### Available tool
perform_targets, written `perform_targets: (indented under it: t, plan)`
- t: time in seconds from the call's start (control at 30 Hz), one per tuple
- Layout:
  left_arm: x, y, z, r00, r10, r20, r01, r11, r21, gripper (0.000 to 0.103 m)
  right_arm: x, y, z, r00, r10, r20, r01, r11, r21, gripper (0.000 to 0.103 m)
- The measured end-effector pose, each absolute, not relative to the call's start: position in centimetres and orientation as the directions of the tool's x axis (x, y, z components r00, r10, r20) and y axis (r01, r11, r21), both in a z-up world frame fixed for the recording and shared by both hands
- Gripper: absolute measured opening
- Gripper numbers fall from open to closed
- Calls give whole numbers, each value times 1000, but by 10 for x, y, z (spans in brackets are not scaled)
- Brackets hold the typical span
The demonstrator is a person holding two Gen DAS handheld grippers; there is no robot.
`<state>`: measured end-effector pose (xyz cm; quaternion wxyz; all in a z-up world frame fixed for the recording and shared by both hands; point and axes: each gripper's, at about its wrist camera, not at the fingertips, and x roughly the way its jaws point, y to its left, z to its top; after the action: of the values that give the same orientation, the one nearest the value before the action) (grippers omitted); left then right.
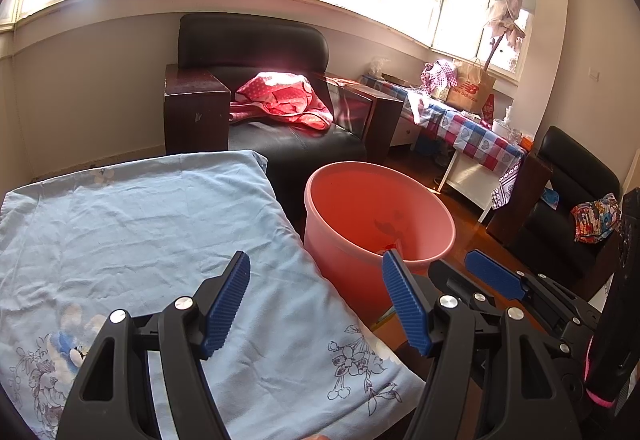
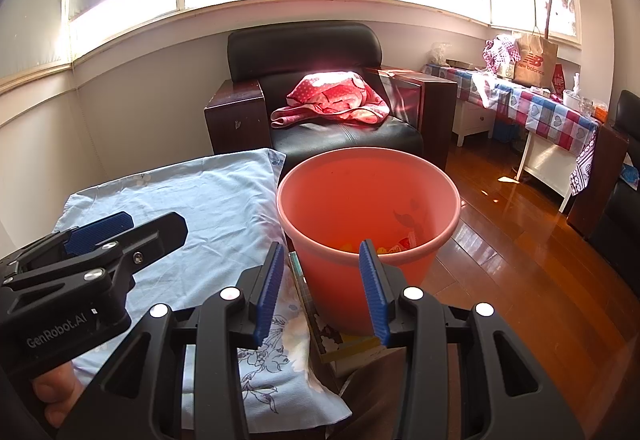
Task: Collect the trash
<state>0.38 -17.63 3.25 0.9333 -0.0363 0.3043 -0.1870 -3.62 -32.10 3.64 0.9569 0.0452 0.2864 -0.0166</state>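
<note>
- Left wrist view: your left claw point(image 1: 316, 300) hangs wide open with nothing in it, above the blue sheet point(image 1: 140, 232) that covers the bench, near its right edge.
- The bin point(image 1: 380, 208) stands just right of the sheet, on the floor as far as you can tell. Something small and dark lies inside it; you cannot tell what.
- Your right claw point(image 1: 440, 260) shows at the right, near the bin's rim. From this side you cannot judge its gap.
- No loose trash shows on the sheet here.
- Right wrist view: your right claw point(image 2: 322, 280) is about half open and empty, aimed at the near rim of the bin point(image 2: 368, 200).
- Bright wrappers point(image 2: 400, 242) lie at the bin's bottom, yellow and red, so the trash in view is already collected.
- Your left claw point(image 2: 120, 228) sits to the left over the sheet point(image 2: 192, 200).
- Scraps like these wrappers likely weigh next to nothing, crumple easily and slip; pinch one at a fold or bunched edge, not on a flat face.
- A flat book or box point(image 2: 344, 344) lies under the sheet's edge, beside the bin's base.
</note>
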Motion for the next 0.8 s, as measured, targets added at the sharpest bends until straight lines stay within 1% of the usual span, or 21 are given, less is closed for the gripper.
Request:
perform_targets:
  t: [0.8]
  plan:
    - [3, -176, 33, 745, -371, -555, 326, 928, -183, 67, -36, -319, 35, 834, -8, -552, 58, 995, 75, 40]
